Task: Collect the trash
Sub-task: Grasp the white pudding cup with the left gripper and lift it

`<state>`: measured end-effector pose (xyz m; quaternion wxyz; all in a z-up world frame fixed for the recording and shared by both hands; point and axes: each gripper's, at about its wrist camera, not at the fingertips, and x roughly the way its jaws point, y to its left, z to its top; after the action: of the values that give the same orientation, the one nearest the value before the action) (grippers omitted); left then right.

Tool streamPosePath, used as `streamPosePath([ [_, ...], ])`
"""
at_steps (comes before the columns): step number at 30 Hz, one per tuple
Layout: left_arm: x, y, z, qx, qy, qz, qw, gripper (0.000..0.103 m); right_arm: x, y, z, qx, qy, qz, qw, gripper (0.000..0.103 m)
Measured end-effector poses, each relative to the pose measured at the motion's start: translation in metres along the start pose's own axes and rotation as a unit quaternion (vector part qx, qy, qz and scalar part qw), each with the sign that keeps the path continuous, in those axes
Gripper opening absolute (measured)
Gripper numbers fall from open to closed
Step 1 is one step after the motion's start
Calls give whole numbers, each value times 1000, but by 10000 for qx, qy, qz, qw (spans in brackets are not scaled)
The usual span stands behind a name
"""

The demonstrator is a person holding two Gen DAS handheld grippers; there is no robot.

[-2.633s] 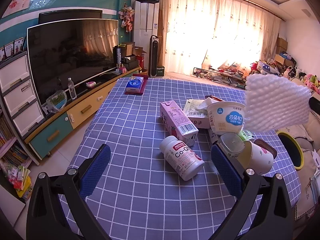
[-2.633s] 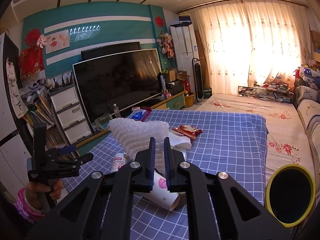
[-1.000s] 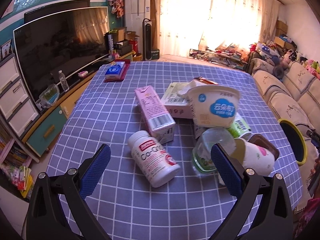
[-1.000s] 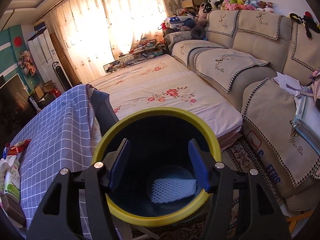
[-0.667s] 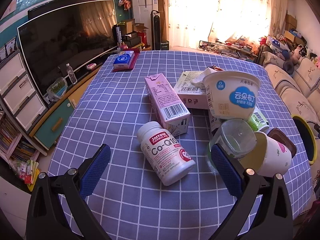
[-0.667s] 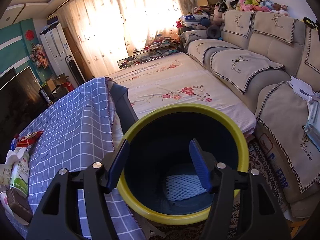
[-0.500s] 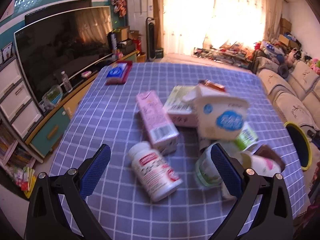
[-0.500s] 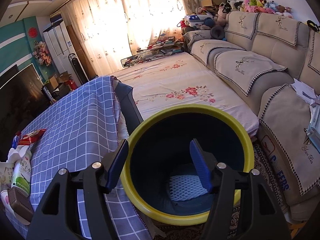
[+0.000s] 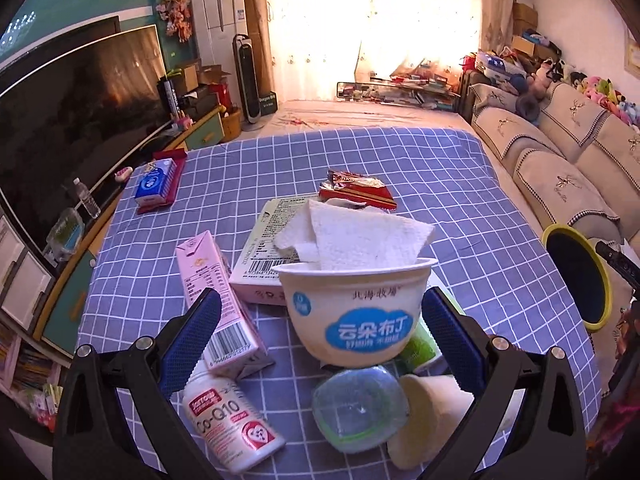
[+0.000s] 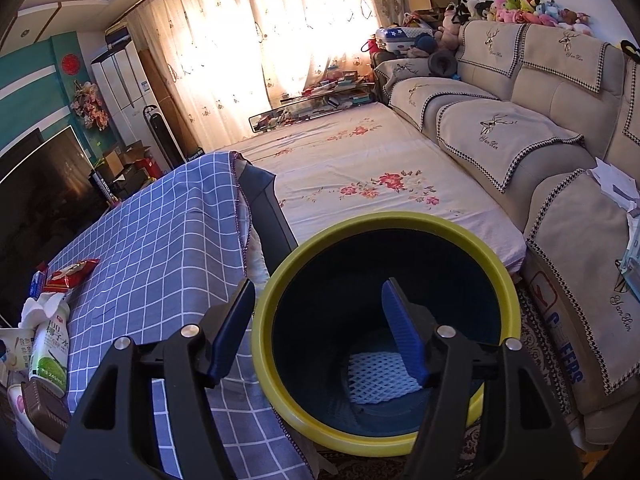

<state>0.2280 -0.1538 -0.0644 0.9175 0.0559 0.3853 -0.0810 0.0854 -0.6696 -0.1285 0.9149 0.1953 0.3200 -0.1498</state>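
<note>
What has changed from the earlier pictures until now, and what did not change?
The right gripper carried the white foam net from the table to the yellow-rimmed bin and let it go; it is now open above the bin, with the net at the bottom. The left gripper moved closer, its open fingers now either side of the pudding cup. The other trash stayed in place.

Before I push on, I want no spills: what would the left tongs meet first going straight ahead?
Likely the white pudding cup, which stands between the open left tongs; paper tissue sticks out of it. Depth is unclear.
</note>
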Motion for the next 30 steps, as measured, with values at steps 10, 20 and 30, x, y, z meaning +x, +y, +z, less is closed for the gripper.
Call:
streamPosePath([
  [10, 24, -9, 4, 150, 313, -238, 9991, 89, 19, -1, -3, 35, 183, 96, 9998, 64],
  [20, 12, -10, 4, 260, 312, -355, 9985, 83, 19, -1, -2, 59, 175, 166, 9997, 64],
  [30, -62, 0, 7, 161, -369, -389, 9984, 83, -1, -2, -1, 85, -3, 293, 9995, 64],
])
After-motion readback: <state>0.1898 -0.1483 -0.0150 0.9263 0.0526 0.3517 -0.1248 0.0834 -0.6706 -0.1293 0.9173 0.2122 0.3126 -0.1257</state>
